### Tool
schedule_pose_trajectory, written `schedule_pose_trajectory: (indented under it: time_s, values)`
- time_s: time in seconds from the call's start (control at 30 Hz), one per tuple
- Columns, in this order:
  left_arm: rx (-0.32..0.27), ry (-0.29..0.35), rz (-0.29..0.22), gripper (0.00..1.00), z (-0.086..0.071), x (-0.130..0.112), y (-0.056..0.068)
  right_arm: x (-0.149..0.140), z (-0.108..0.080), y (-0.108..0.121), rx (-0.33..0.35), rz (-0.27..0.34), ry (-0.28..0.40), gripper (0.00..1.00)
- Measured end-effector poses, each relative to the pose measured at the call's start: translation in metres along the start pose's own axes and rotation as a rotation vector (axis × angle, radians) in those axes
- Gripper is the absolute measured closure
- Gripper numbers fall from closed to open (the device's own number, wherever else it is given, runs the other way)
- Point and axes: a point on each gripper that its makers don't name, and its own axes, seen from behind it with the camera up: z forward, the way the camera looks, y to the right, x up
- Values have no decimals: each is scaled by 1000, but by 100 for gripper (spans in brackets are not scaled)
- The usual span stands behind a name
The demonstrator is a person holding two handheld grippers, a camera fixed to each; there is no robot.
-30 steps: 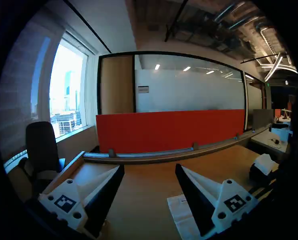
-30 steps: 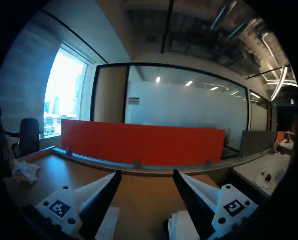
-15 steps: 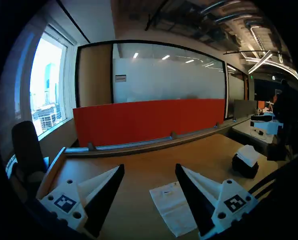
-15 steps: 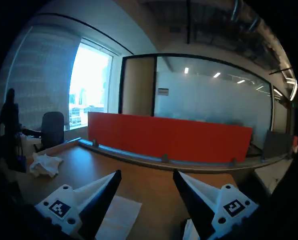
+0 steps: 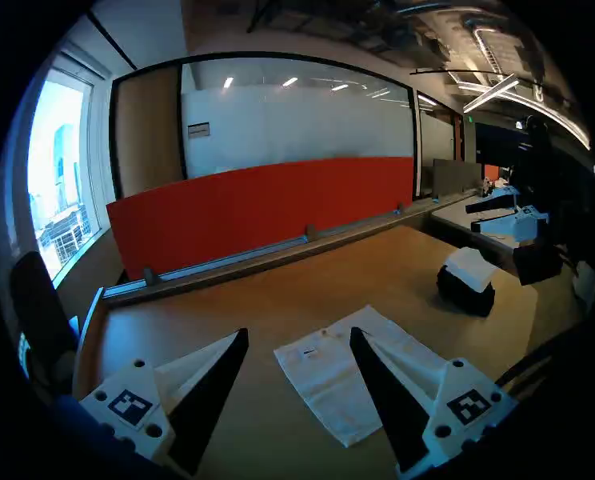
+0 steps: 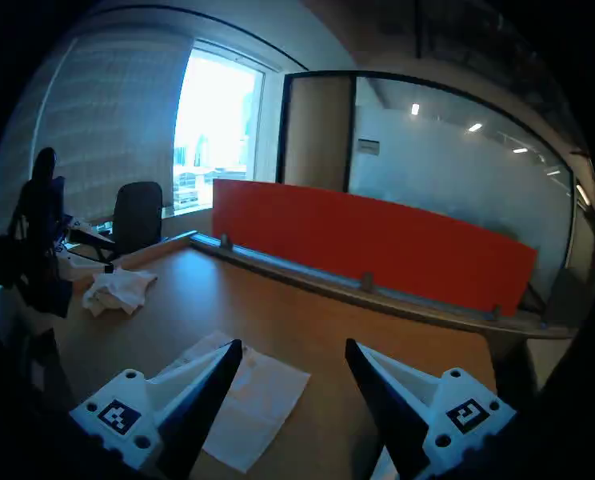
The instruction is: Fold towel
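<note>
Clearly, a white towel (image 5: 337, 376) is laid out flat and unfolded on the wooden desk (image 5: 297, 296), with a small tag visible near one of its edges. In the left gripper view it is seen just ahead of the left gripper (image 5: 297, 332), and part of it is hidden behind one finger. The fingers of this gripper are spread wide apart and nothing is held between them; they are kept above the desk, apart from the cloth.

In the right gripper view the same towel (image 6: 261, 396) is seen below and ahead of the right gripper (image 6: 292, 344), whose fingers are likewise parted and empty. Whether a fingertip touches the fabric cannot be told.

Farther along the desk, a folded white cloth (image 5: 469, 266) is set on top of a black block (image 5: 460, 294), well apart from the flat towel. Near the opposite end, a crumpled white cloth (image 6: 121, 290) is left on the desktop.

The back of the desk is closed off by an orange partition (image 6: 377, 240). Behind it a frosted glass wall (image 5: 297, 128) is seen, and a black office chair (image 6: 136, 216) is placed before a bright window (image 6: 213, 144).
</note>
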Motion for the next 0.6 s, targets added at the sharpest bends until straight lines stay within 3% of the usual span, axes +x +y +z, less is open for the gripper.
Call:
schedule_pose_trajectory:
  time_s: [0.6]
  values:
    - [-93,-125,33,6,8,-63,29,-62,2,-21,93,-59,-160,0]
